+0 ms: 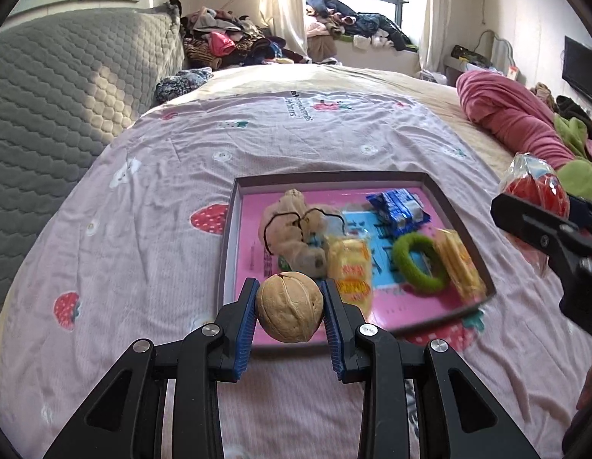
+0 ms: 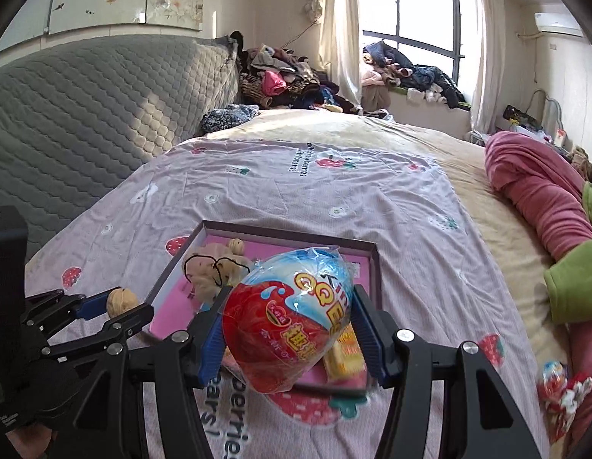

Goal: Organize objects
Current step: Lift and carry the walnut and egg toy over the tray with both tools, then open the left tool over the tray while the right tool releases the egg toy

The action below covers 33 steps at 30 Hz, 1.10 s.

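Walnut (image 1: 289, 308) sat clamped between the blue pads of my left claw (image 1: 290, 311), held above the near edge of the tray (image 1: 464, 214) on the bed. My right claw (image 2: 288, 329) was closed around one wrapped toy egg (image 2: 286, 317), red below and pale blue above, hanging over the near right part of that same tray. I counted one tray, and inside it one knobbly beige lump (image 1: 292, 229) with a thin black cord (image 1: 296, 218) looped over it, one blue packet (image 1: 399, 206), one green ring (image 1: 420, 262) and two yellow packets (image 1: 349, 271), one beside the ring on each side. Only the view from my left claw showed the blue packet and the green ring; from my right, the egg hid most of the tray's right half, and just the beige lump and a bit of one yellow packet showed. Only my right claw's view showed a small bright wrapped thing (image 2: 559, 386), blurred, lying on the sheet (image 2: 296, 199) well to the right of the tray. Each view caught the other claw at its edge.
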Motion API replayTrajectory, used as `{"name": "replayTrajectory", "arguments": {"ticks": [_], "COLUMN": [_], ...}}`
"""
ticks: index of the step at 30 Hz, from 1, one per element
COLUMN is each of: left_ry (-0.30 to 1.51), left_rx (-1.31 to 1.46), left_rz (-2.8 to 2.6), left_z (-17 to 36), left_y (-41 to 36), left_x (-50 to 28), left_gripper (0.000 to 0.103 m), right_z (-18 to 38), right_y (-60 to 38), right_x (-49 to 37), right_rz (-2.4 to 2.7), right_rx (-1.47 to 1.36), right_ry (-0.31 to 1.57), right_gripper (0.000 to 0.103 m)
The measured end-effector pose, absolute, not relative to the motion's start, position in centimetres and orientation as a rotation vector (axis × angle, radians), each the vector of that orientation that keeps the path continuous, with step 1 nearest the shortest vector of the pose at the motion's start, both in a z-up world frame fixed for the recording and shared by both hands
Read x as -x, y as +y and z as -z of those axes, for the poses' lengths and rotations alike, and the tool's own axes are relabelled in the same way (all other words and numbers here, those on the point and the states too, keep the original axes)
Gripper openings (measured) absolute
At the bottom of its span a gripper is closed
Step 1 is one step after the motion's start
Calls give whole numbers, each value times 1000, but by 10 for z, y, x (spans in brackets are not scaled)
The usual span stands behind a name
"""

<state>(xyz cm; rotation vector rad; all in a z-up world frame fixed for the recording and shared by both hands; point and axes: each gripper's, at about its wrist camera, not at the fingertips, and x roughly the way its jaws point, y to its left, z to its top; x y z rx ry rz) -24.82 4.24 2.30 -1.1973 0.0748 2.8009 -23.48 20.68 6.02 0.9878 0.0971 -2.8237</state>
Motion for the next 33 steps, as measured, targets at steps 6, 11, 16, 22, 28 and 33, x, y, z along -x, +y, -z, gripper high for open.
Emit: {"name": "replayTrajectory", "arguments": {"ticks": [6, 11, 16, 22, 28, 33], "left_ry": [79, 79, 79, 66, 70, 77], "left_rx": [1222, 1241, 1253, 1270, 1290, 1311], "left_rz": [-2796, -2784, -2783, -2776, -2769, -2761], "left_z": [-2, 14, 28, 41, 52, 63], "left_y": [42, 44, 42, 41, 41, 44], "left_x": [277, 289, 296, 301, 303, 304], "left_gripper": [34, 34, 34, 34, 34, 34], "right_z": [-25, 7, 23, 34, 51, 58], "right_y": [191, 188, 188, 184, 185, 187], "right_x": [264, 276, 285, 293, 298, 298], "right_rz": [2780, 2748, 2735, 2726, 2713, 2723], "right_rx": [-1053, -1120, -1148, -1168, -1216, -1214], "right_ry": [143, 157, 147, 154, 165, 169], "right_gripper": [59, 59, 59, 59, 59, 60]}}
